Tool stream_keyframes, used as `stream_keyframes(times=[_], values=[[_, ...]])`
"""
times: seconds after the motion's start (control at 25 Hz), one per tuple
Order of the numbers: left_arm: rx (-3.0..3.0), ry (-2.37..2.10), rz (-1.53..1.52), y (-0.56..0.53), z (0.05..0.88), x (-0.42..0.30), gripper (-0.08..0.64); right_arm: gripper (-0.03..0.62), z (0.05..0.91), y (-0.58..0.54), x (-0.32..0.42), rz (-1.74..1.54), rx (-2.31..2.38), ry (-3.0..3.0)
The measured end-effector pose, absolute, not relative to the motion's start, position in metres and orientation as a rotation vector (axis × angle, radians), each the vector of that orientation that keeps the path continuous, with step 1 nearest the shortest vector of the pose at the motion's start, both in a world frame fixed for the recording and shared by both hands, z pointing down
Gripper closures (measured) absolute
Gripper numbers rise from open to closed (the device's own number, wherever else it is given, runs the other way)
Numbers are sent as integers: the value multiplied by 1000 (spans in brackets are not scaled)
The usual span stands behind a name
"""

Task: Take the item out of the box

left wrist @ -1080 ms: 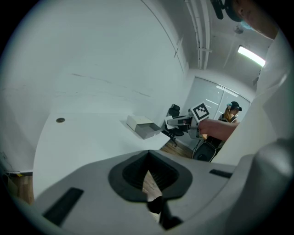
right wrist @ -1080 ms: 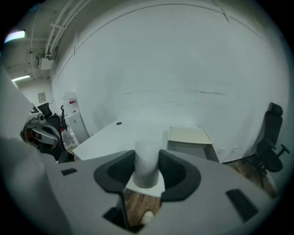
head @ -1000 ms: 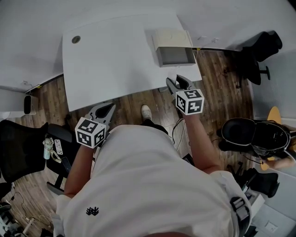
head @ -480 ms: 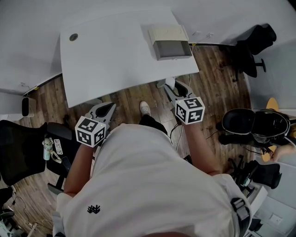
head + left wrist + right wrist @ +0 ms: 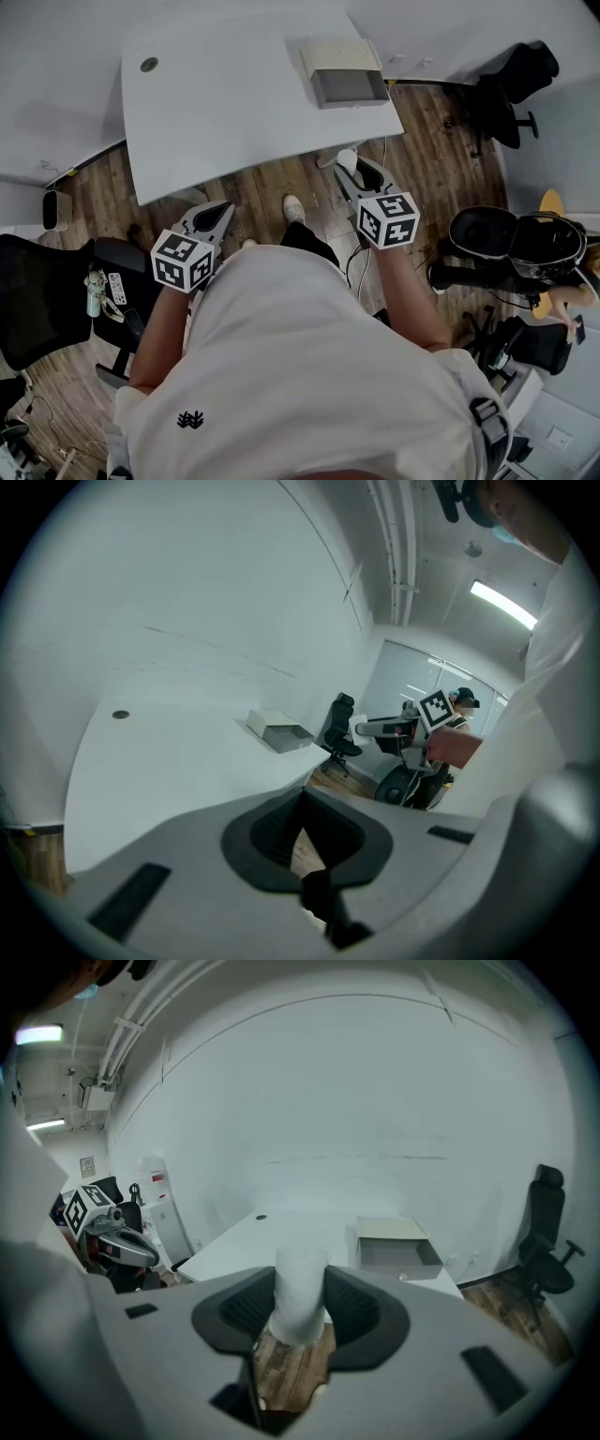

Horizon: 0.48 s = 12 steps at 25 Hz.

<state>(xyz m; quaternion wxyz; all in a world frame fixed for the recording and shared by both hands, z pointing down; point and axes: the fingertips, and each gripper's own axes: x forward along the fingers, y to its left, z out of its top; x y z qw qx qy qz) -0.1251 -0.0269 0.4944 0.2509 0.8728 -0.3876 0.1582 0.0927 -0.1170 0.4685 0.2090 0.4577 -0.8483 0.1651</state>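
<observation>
An open cream box [image 5: 345,73] with a grey inside sits at the far right edge of the white table [image 5: 225,103]; it also shows in the gripper views [image 5: 394,1241] [image 5: 278,731]. My right gripper [image 5: 359,172] hangs over the wooden floor in front of the table, well short of the box. It is shut on a white, roll-like item [image 5: 346,160], which stands upright between the pads [image 5: 300,1299]. My left gripper [image 5: 214,218] is held low at the left, off the table, its jaws together with nothing between them [image 5: 302,803].
A round grommet [image 5: 149,64] is set in the table's far left corner. Black office chairs stand at the left [image 5: 47,291], the upper right [image 5: 511,80] and the right [image 5: 516,258]. Another person [image 5: 572,300] is at the right edge. My shoe [image 5: 293,208] shows on the floor.
The right gripper has drawn back from the box toward my body, carrying the white item. The left gripper has barely moved.
</observation>
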Motion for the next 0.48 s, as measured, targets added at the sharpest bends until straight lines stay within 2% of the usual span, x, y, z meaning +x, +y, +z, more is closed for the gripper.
stream_keyframes(times=[0.48], values=[[2383,-1052,437,-22,495,-124,554,424,463,-109,90,449,1279,-2377]])
